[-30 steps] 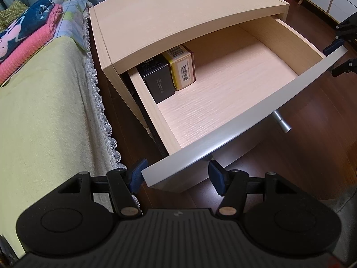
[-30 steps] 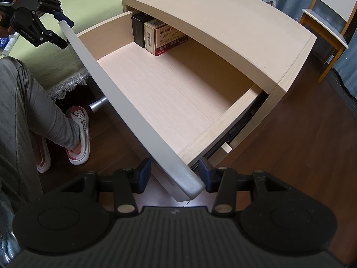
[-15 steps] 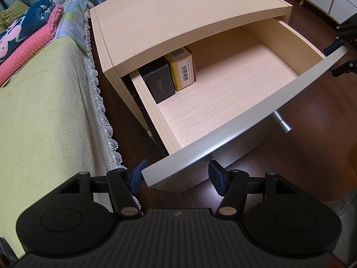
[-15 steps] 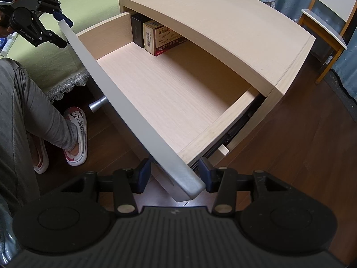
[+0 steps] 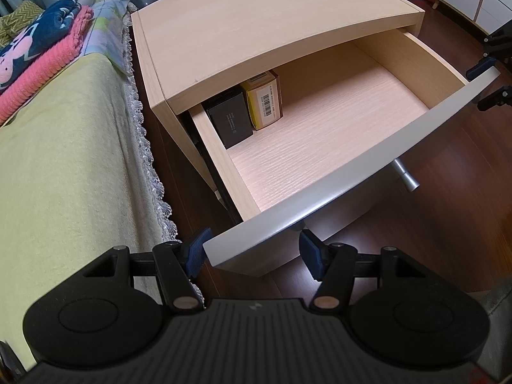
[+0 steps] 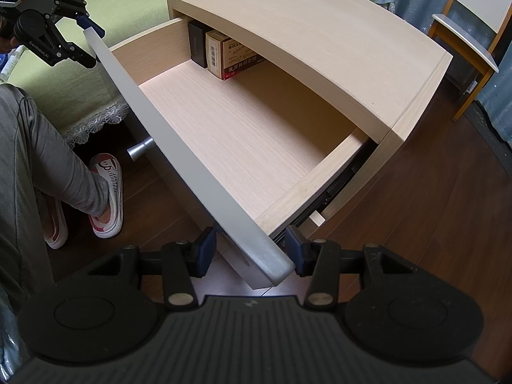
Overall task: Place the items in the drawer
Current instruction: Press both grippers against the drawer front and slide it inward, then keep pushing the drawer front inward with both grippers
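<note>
A light wood nightstand (image 5: 272, 22) has its drawer (image 5: 336, 176) pulled out. At the drawer's back left corner stand a black box (image 5: 230, 121) and a yellow carton with a barcode (image 5: 264, 100), partly under the top; the right wrist view also shows the black box (image 6: 196, 43) and the carton (image 6: 230, 56). My left gripper (image 5: 252, 252) is open and straddles the left end of the drawer front. Open too, my right gripper (image 6: 249, 251) straddles the right end of the drawer front (image 6: 166, 128). Neither holds an item.
A bed with a yellow-green cover (image 5: 64, 160) and folded towels (image 5: 41, 51) lies left of the nightstand. A person's grey trouser leg and slippers (image 6: 105, 192) are in front, near the drawer knob (image 6: 139, 150). A wooden chair (image 6: 470, 32) stands to the right on dark floor.
The drawer has slid slightly into the nightstand, so the top hides a little more of the boxes. Both grippers stay open at the ends of the drawer front.
</note>
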Demonstrator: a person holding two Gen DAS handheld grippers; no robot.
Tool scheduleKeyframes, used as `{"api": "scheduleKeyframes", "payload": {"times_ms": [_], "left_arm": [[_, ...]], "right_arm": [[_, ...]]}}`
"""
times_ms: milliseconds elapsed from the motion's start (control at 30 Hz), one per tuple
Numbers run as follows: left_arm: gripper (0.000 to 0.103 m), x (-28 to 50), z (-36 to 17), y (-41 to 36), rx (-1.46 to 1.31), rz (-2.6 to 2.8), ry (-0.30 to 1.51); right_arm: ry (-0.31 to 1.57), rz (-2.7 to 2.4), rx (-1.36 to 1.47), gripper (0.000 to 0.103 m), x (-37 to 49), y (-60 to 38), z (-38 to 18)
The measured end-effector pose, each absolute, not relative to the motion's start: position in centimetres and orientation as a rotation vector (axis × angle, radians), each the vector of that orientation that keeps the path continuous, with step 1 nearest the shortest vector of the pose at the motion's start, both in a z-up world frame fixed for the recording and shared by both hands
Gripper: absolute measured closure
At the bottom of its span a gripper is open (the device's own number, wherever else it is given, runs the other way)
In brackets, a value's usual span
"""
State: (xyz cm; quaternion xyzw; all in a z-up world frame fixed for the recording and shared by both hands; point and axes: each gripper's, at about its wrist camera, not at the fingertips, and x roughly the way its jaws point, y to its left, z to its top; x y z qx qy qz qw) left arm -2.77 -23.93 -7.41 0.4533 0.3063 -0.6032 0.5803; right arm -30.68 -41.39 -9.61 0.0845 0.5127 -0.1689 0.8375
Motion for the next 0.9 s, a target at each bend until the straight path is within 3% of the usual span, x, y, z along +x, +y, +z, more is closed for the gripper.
{"api": "scheduleKeyframes", "payload": {"times_ms": [900], "left_arm": [[0.041, -2.1, -7.5, -25.1, 1.051, -1.407, 0.705]], "right_arm": [[1.088, -0.367, 0.172, 0.06, -30.2, -42.6, -9.6]]}}
